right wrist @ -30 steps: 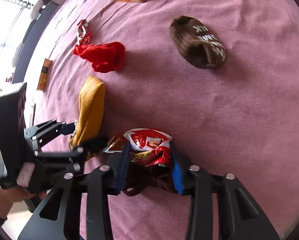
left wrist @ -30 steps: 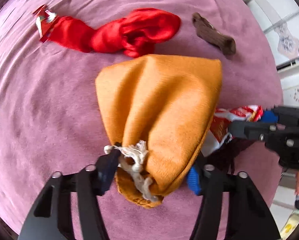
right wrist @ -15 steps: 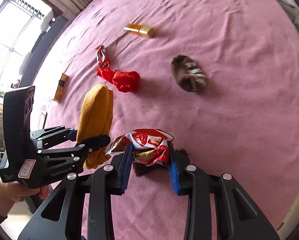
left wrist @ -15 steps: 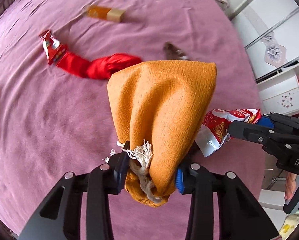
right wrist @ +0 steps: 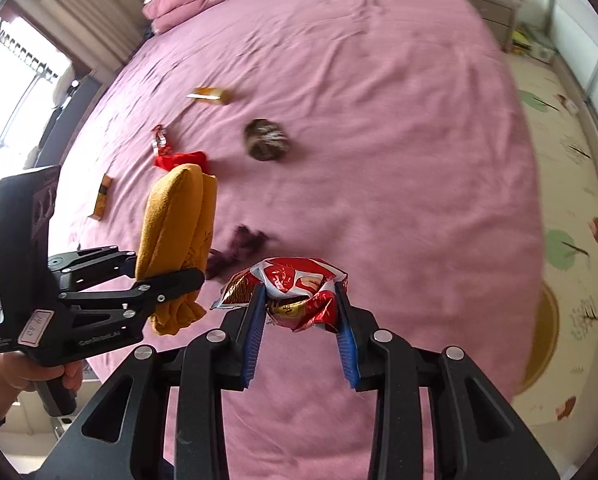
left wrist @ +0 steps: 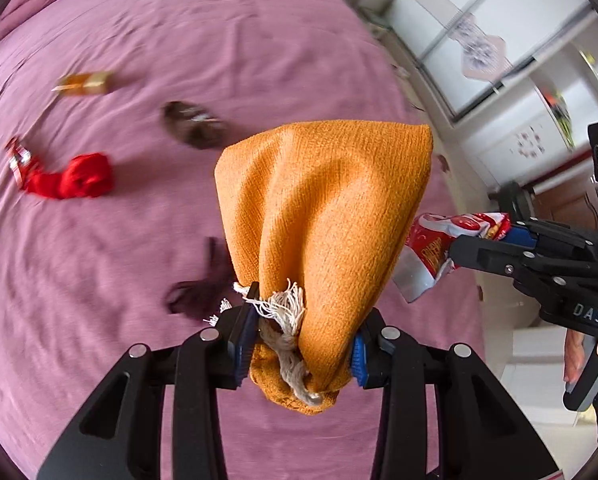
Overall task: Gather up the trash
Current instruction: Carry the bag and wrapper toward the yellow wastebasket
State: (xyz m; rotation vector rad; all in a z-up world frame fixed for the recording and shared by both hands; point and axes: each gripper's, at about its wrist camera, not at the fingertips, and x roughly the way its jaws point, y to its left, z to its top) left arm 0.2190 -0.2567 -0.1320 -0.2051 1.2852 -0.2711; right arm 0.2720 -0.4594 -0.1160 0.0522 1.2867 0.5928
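Both claws lifted clear of the bed (right wrist: pixel 379 140): the left gripper (left wrist: pixel 301 344) clamps an orange bag (left wrist: pixel 323 216), the right gripper (right wrist: pixel 301 316) pinches a crumpled wrapper (right wrist: pixel 295 284), while wrappers (right wrist: pixel 161 142) and boxes (right wrist: pixel 211 94) beyond them await collection.

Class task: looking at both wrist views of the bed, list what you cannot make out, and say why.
- Dark item beside the orange cloth: motion blur, both views.
- Print on the brown sock: blurred, small.
- Snack wrapper label: crumpled between the right gripper pads.
- Cloth's underside: hidden by the left gripper.
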